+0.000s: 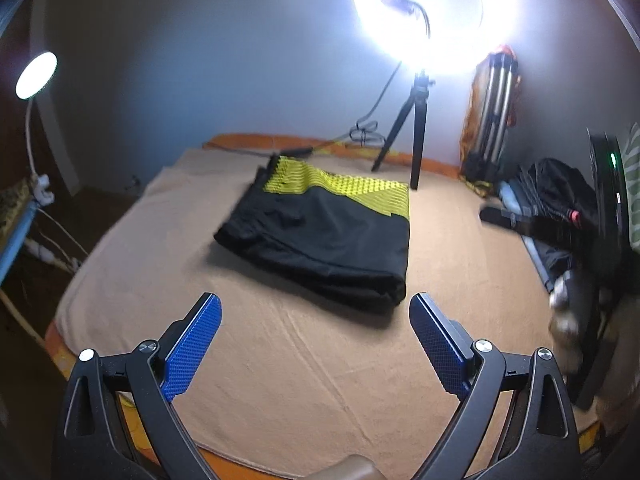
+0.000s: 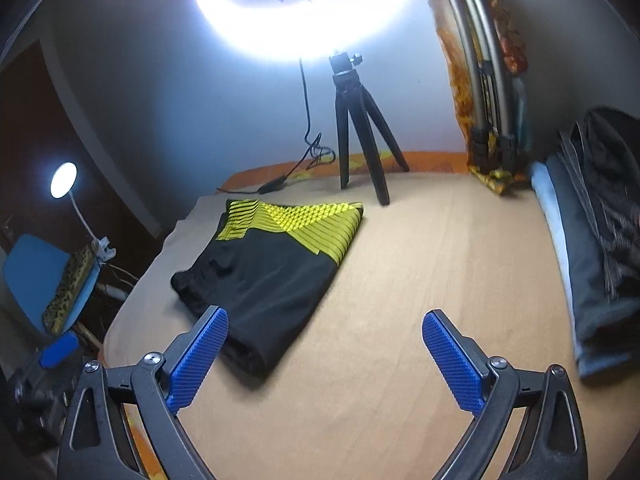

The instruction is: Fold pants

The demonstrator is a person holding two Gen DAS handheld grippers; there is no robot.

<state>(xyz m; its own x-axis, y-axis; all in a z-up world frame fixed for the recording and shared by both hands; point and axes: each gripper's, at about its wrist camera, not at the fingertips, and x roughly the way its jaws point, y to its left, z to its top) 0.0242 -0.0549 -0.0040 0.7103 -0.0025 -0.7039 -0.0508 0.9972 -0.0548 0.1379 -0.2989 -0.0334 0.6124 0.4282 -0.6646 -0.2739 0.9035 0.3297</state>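
Note:
The black pants with a yellow patterned band (image 1: pixel 324 232) lie folded into a compact rectangle on the tan blanket (image 1: pixel 300 360). They also show in the right wrist view (image 2: pixel 272 264), left of centre. My left gripper (image 1: pixel 316 312) is open and empty, held just in front of the folded pants' near edge. My right gripper (image 2: pixel 326 324) is open and empty, above the blanket, with its left fingertip (image 2: pixel 214 320) over the pants' near corner.
A ring light on a black tripod (image 2: pixel 356 128) stands at the back with its cable (image 2: pixel 308 120). A folded silver tripod (image 2: pixel 488 80) leans on the wall. A pile of dark clothes (image 2: pixel 600 240) lies on the right. A desk lamp (image 2: pixel 64 180) and blue chair (image 2: pixel 36 272) stand left.

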